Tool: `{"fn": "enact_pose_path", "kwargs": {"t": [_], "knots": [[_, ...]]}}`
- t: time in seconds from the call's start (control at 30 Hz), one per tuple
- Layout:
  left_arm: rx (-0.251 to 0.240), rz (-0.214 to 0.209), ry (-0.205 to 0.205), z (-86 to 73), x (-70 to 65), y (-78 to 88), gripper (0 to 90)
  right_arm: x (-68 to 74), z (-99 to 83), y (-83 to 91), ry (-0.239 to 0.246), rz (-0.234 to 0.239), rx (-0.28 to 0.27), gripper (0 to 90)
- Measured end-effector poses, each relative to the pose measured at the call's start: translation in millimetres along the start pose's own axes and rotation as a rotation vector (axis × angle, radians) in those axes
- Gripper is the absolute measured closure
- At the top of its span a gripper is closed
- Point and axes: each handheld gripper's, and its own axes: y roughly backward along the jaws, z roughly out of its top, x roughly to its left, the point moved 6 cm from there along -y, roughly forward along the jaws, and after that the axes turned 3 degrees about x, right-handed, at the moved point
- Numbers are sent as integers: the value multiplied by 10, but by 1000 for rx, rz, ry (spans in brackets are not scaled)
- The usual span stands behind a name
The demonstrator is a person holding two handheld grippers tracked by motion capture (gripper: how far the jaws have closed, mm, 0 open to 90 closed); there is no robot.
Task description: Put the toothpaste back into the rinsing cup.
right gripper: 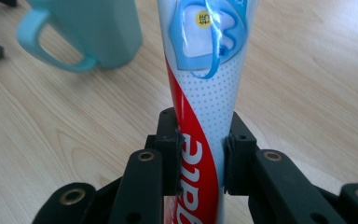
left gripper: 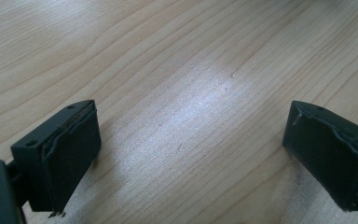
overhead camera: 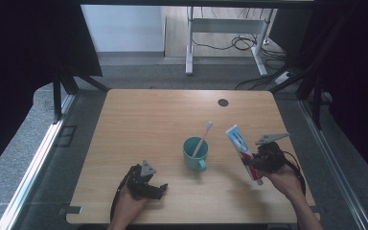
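Toothpaste tube [right gripper: 205, 93] being clamped near its lower end between the right gripper's [right gripper: 200, 161] jaws, tilting above the table [overhead camera: 139, 124] just beside a teal mug [overhead camera: 194, 154] probably holding a toothbrush [overhead camera: 203, 138], left gripper [left gripper: 191, 149] resting low, jaws standing apart over bare wood.

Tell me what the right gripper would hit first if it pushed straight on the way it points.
Probably the teal plastic mug, just left of the right gripper and its held red-white-blue toothpaste tube; depth is unclear, so it might pass.

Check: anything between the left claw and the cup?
Nothing: in the high view, bare table separates the left claw from the cup.
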Motion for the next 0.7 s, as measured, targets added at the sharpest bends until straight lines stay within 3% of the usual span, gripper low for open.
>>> {"fn": "enact_pose_path", "kwargs": {"t": [0.33,0.7], "knots": [[-2,1,2,1,-1,-1,39,109,149,67,33,29,-106,721],[-2,0,1,1,0,-1,39,254,335,105,61,52,-169,721]]}}
